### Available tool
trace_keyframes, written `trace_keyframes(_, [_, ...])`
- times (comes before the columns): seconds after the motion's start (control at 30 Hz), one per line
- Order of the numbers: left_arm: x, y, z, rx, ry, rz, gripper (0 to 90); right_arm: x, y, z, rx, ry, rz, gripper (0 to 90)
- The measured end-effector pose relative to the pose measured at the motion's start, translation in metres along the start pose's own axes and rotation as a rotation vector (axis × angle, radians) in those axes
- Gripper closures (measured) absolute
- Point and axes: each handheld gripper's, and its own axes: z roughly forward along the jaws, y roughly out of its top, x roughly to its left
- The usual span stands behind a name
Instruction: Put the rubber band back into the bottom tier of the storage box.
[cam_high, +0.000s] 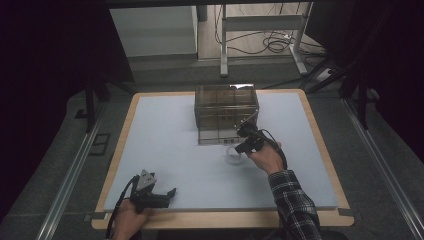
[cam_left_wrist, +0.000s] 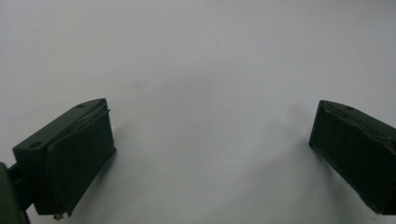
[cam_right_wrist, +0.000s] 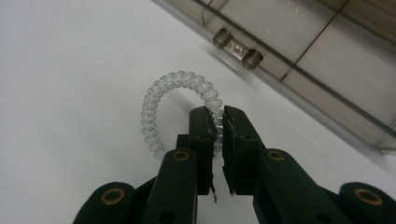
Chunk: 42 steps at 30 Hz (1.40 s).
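The high view looks forward and down over the table (cam_high: 165, 150). The right gripper view sits close to the box (cam_right_wrist: 327, 60), which both share; the left gripper view apparently faces bare tabletop.

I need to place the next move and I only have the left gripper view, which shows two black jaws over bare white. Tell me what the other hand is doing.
Observer: The right gripper is shut on a clear coiled hair tie, pinching one side of the ring.
Operator: Say where that is on the table.
Observer: Right of centre on the white table, just in front of a smoky see-through box.
Operator: Describe the box front.
Observer: It has a small clear latch on its near wall, facing the hair tie.
Operator: Now place my gripper.
Observer: The left gripper sits open at the near left edge, far from the box.
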Motion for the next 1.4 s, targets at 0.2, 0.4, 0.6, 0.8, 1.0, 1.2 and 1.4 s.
trace_keyframes(0.2, [0.0, 0.0, 0.0, 0.0, 0.0, 0.0, 0.0, -0.001, 0.004, -0.001, -0.057, -0.001, 0.011, 81.2])
trace_keyframes(0.4, [0.0, 0.0, 0.0, 0.0, 0.0, 0.001, 0.0, 0.0, 0.011, 0.0, -0.11, -0.008, 0.015, 81.2])
trace_keyframes(0.6, [0.0, 0.0, 0.0, 0.003, 0.0, 0.002, 0.0, 0.001, 0.018, 0.003, -0.16, -0.016, 0.016, 81.1])
trace_keyframes(0.8, [0.0, 0.0, 0.0, 0.001, 0.0, 0.0, 0.0, 0.002, 0.025, 0.009, -0.192, -0.026, 0.025, 81.1])
trace_keyframes(1.0, [0.0, 0.0, 0.0, 0.002, 0.0, 0.002, 0.0, 0.003, 0.035, 0.014, -0.233, -0.038, 0.03, 81.0])
trace_keyframes(1.2, [0.0, 0.0, 0.0, 0.002, 0.0, 0.001, 0.0, 0.006, 0.045, 0.022, -0.266, -0.057, 0.029, 81.0])
trace_keyframes(1.4, [0.0, 0.0, 0.0, 0.002, 0.0, 0.001, 0.0, 0.008, 0.053, 0.032, -0.296, -0.071, 0.038, 81.0])
